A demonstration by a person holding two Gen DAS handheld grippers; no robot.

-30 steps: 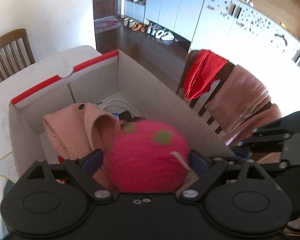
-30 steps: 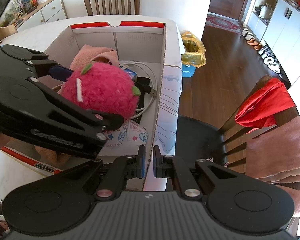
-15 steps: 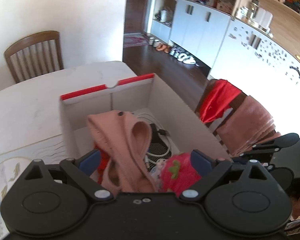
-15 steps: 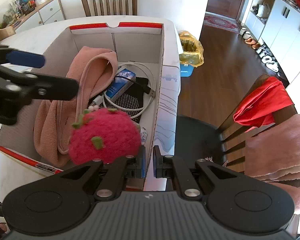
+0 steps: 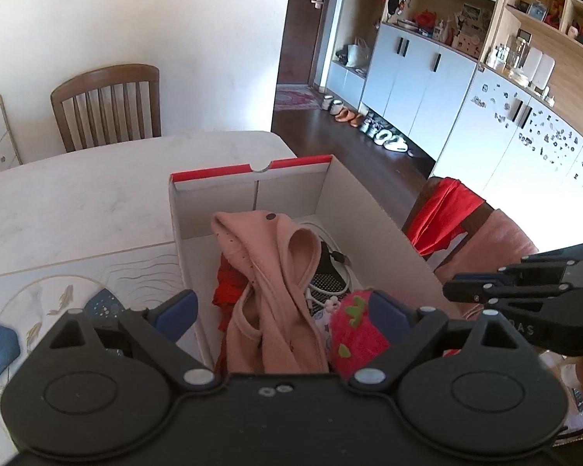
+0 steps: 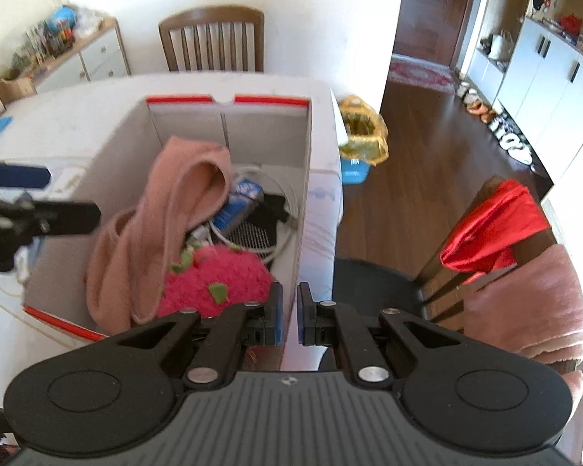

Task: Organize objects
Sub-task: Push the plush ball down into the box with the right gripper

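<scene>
Plush strawberry (image 5: 355,336) dropped from left tongs (image 5: 281,310), now gaping; lies in box (image 5: 373,209) below. Right tongs (image 6: 290,314) closed, empty.

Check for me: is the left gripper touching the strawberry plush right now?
Apart. In the right wrist view the left gripper is off to the side of the box, clear of the strawberry plush lying inside.

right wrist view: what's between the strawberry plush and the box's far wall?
Right wrist view: a coiled white cable, a blue packet and a black mesh item lie between the strawberry plush and the box far wall.
</scene>
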